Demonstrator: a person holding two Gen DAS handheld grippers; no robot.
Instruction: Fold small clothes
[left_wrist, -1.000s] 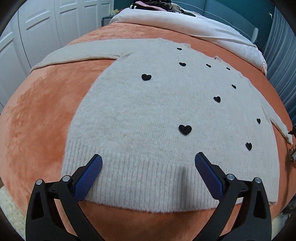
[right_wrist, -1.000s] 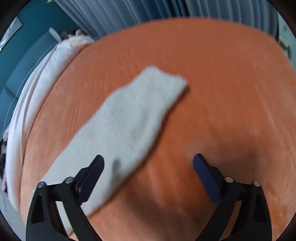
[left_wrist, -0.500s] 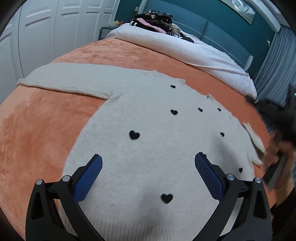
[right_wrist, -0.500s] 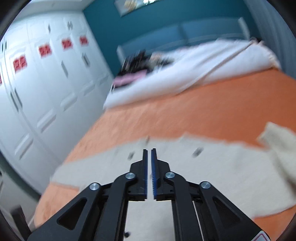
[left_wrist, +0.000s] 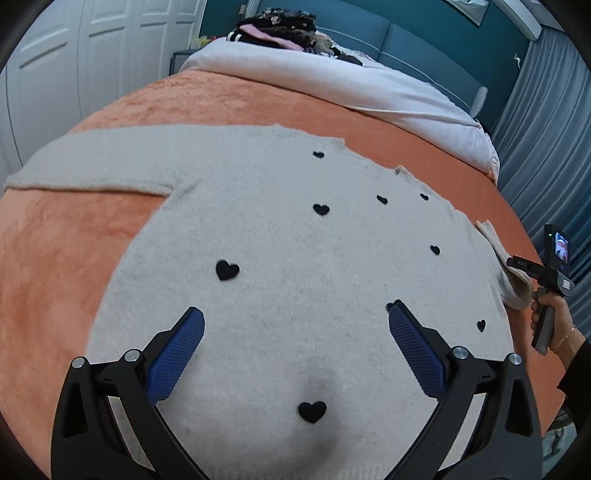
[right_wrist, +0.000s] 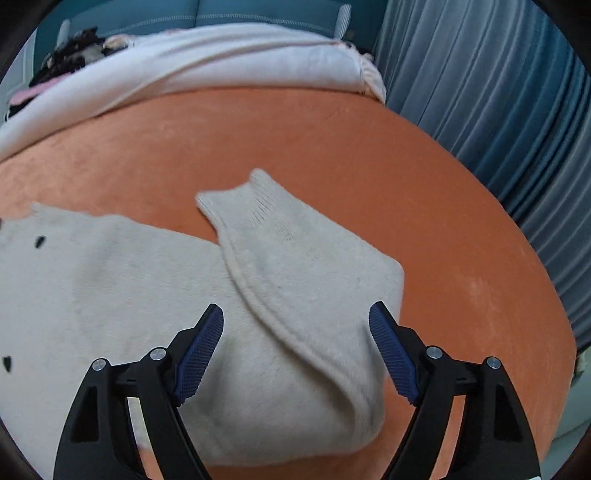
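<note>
My left gripper hovers agape above the cream knitted heart-dotted sweater; my right gripper, jaws opening, straddles its folded sleeve, pads not pressing it.

One sweater, nine black hearts, two claws.

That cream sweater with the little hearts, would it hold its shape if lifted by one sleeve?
Probably not. The sweater lies limp on the orange blanket, and its folded sleeve bends softly, so it would likely droop. The fuzzy knit looks easy to grip, not slippery.
</note>
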